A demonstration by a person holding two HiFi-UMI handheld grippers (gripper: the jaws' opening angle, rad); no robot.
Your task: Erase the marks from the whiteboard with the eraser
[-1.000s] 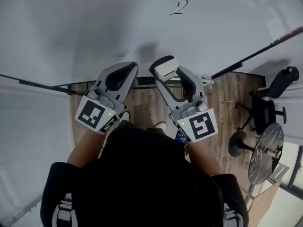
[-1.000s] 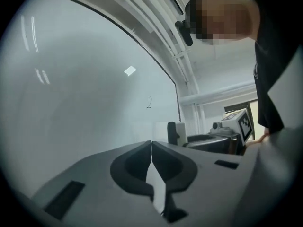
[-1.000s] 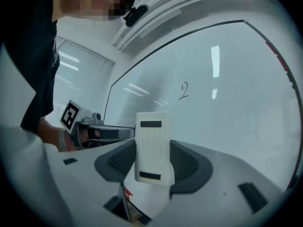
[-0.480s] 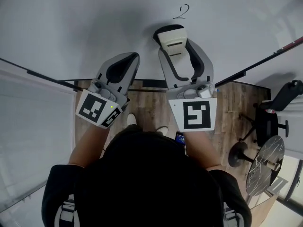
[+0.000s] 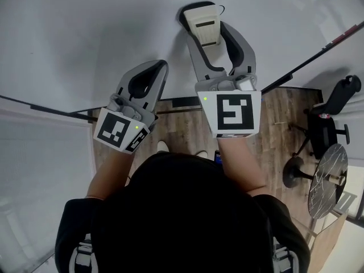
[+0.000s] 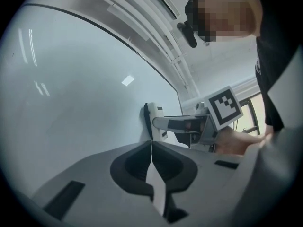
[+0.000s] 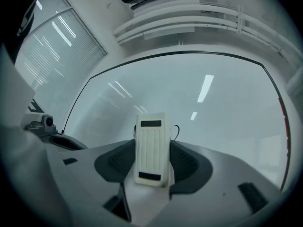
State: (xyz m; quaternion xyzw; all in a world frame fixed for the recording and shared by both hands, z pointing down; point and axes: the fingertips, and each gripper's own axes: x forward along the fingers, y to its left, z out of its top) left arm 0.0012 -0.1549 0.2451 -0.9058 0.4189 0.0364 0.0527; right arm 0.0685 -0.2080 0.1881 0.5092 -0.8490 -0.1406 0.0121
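the right gripper is raised against the whiteboard, its fingers pinching the cream eraser by its long sides. the eraser's dark pad lies flat on the board, covering most of a small black mark; only a thin curl of it shows at the eraser's upper right edge. the left gripper hangs lower and to the left, just short of the board, its fingers pressed together with nothing between them.
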